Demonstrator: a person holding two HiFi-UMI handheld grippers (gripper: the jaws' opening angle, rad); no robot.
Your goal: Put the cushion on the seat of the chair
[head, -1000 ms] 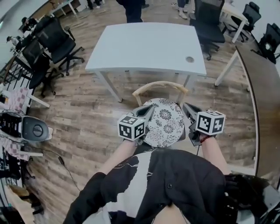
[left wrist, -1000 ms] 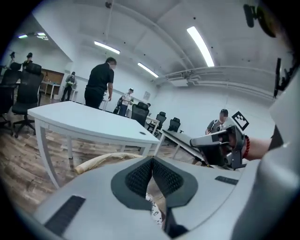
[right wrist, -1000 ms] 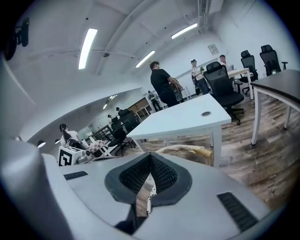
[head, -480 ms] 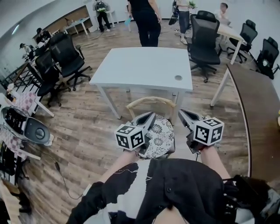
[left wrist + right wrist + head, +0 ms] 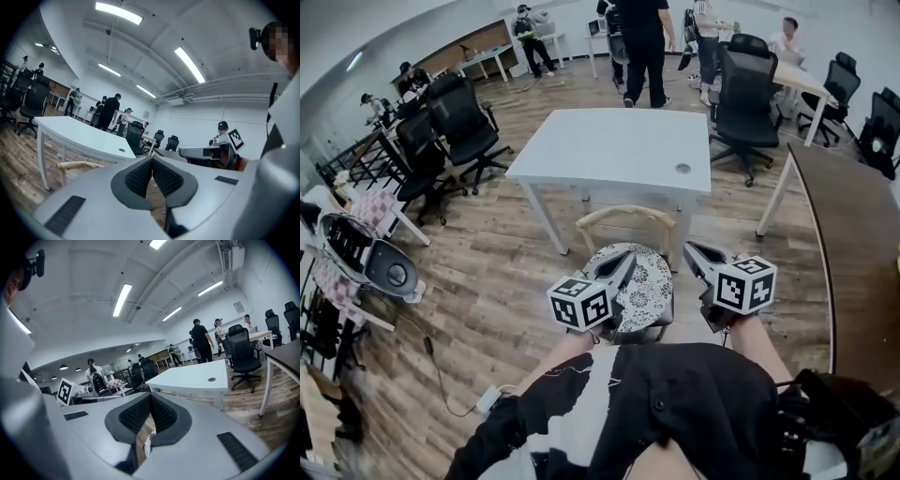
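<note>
The round black-and-white patterned cushion (image 5: 645,281) lies flat on the seat of the wooden chair (image 5: 623,217), just in front of me. My left gripper (image 5: 623,262) hangs over the cushion's left edge, its jaws closed with nothing between them. In the left gripper view (image 5: 152,161) the pads meet, and the chair's backrest (image 5: 77,164) shows below them. My right gripper (image 5: 692,251) is held to the right of the cushion, apart from it. In the right gripper view (image 5: 150,399) the pads touch at the tips, and a bit of cushion (image 5: 149,442) shows far below.
A white table (image 5: 619,145) stands right behind the chair. Black office chairs (image 5: 469,127) stand at left and back right, and a dark desk (image 5: 853,234) runs along the right. People (image 5: 645,42) stand at the far end. Gear (image 5: 366,258) sits on the floor at left.
Both grippers have drawn up and back from the cushion's sides. The cushion stays on the seat, and the view has lifted to take in more of the room.
</note>
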